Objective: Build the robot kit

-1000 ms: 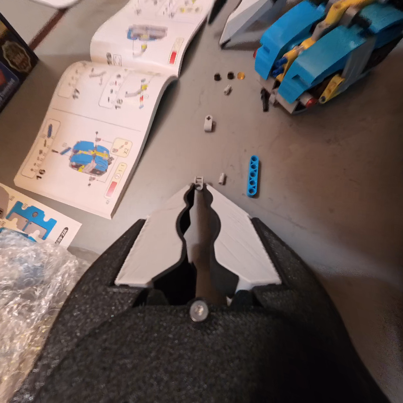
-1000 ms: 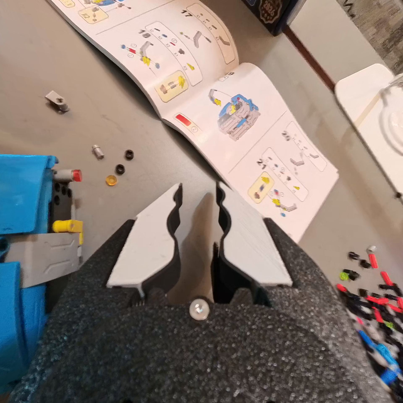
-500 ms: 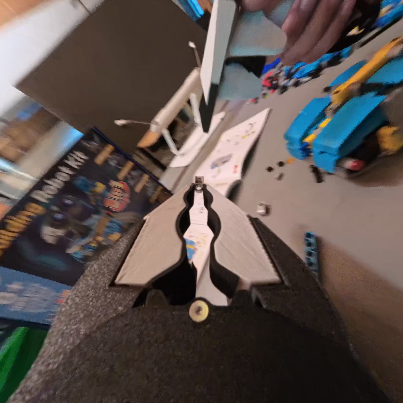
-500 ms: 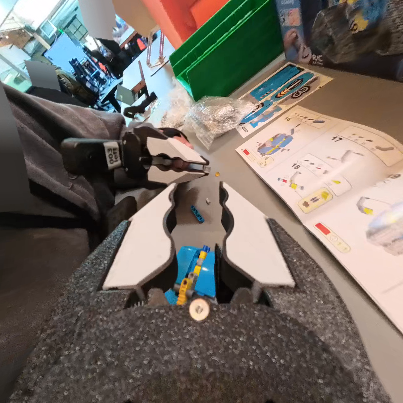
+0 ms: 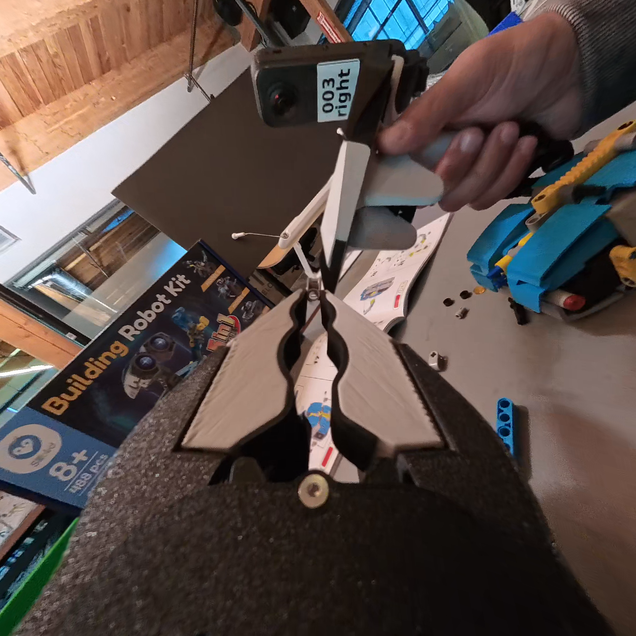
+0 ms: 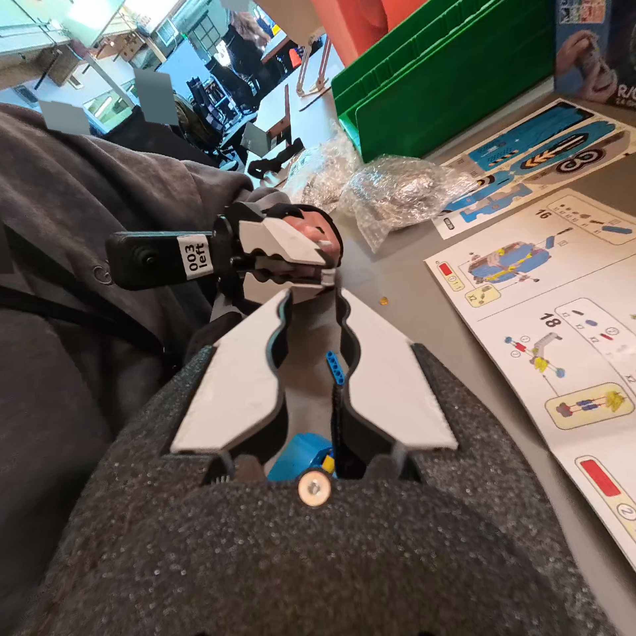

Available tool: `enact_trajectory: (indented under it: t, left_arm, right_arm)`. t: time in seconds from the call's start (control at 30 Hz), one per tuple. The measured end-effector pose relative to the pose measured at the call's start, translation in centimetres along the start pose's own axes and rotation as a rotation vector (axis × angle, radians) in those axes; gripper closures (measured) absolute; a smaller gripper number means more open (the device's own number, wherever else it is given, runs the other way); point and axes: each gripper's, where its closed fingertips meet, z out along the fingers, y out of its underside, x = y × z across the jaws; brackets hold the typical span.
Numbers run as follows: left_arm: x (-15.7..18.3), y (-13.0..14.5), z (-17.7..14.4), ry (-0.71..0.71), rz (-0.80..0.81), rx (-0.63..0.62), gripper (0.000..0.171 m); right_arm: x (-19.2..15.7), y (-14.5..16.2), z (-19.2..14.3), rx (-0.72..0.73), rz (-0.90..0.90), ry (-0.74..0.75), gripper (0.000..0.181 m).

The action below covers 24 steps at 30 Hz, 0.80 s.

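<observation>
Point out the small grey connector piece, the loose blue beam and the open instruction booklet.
small grey connector piece point(image 5: 312, 294), left wrist view, its round hole, pinched at the fingertips.
blue beam point(image 5: 505, 424), left wrist view, middle of the strip.
instruction booklet point(image 6: 550, 309), right wrist view, middle of the near page.

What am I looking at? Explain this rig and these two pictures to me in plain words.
No robot: a person holds a two-finger gripper in each hand, each carrying a camera that looks along its fingers. One picture is from the left gripper, shut on a small grey piece. The other is from the right gripper, open and empty. They face each other, tips close. On the grey table lie a booklet, a blue model, a blue beam, loose small parts, a sticker sheet and bubble wrap.
</observation>
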Motion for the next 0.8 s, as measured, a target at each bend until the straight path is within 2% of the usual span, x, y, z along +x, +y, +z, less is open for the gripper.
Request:
enact_trajectory:
  t: [0.1, 0.43, 0.53, 0.6, 0.7, 0.8]
  left_arm:
    - [-0.2, -0.1, -0.1, -0.015, 0.016, 0.003, 0.164]
    - [0.0, 0.1, 0.2, 0.004, -0.001, 0.003, 0.164]
    - [-0.5, 0.6, 0.1, 0.009, -0.014, -0.017, 0.164]
    - [-1.5, 1.7, -0.2, 0.003, -0.066, -0.059, 0.165]
    - [-2.9, 4.2, -0.7, 0.022, -0.253, -0.148, 0.164]
    - [-3.3, 6.5, -0.2, 0.045, -0.396, -0.236, 0.164]
  right_arm:
    - [0.1, -0.3, -0.4, 0.024, 0.010, -0.004, 0.161]
    - [0.8, -0.9, -0.2, 0.030, 0.025, 0.019, 0.158]
    - [1.2, -1.1, -0.7, 0.020, -0.007, 0.075, 0.159]
    - [2.0, -1.7, -2.4, 0.051, -0.033, 0.152, 0.158]
    - [3.8, -2.5, -6.4, 0.152, -0.039, 0.305, 0.158]
    - [5.8, -1.7, -10.1, 0.248, -0.011, 0.429, 0.158]
